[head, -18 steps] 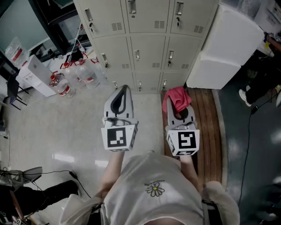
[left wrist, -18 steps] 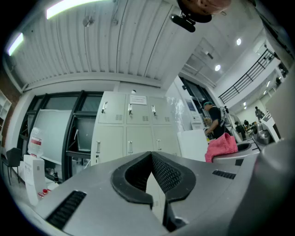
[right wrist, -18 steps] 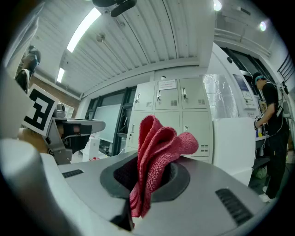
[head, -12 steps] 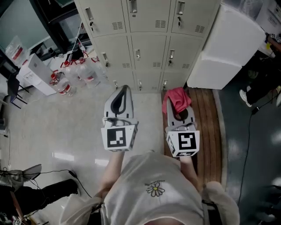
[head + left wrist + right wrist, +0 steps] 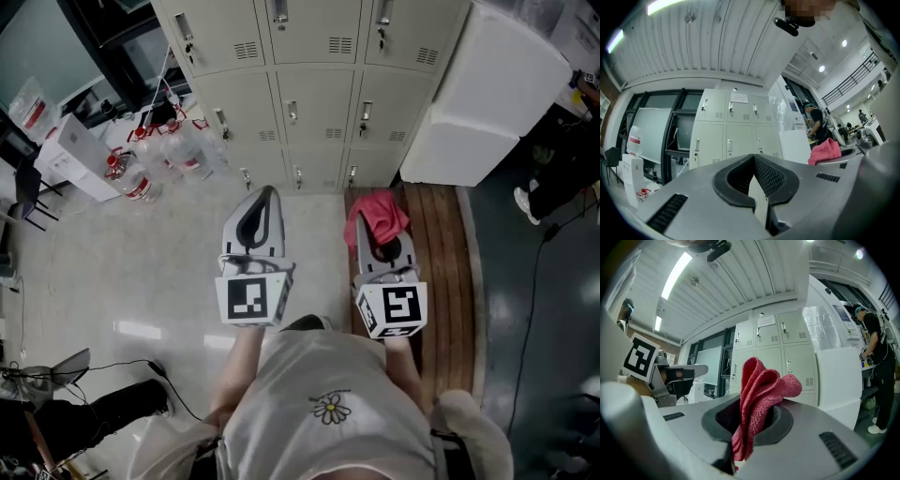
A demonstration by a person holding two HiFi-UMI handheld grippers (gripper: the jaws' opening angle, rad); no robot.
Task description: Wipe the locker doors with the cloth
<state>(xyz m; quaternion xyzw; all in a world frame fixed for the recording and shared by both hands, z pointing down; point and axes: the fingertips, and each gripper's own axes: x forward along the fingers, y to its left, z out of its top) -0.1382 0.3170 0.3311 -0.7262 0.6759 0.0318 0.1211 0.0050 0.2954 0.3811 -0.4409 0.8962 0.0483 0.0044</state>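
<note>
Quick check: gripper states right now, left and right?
Left gripper: closed, nothing in it.
Right gripper: closed on the red cloth.

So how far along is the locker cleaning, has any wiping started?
Done: the red cloth is already picked up, clamped in the right gripper. In hand: the person faces the locker doors with both grippers held short of them; the left gripper is shut and empty. Left: the wiping itself, since the cloth touches no door yet.
</note>
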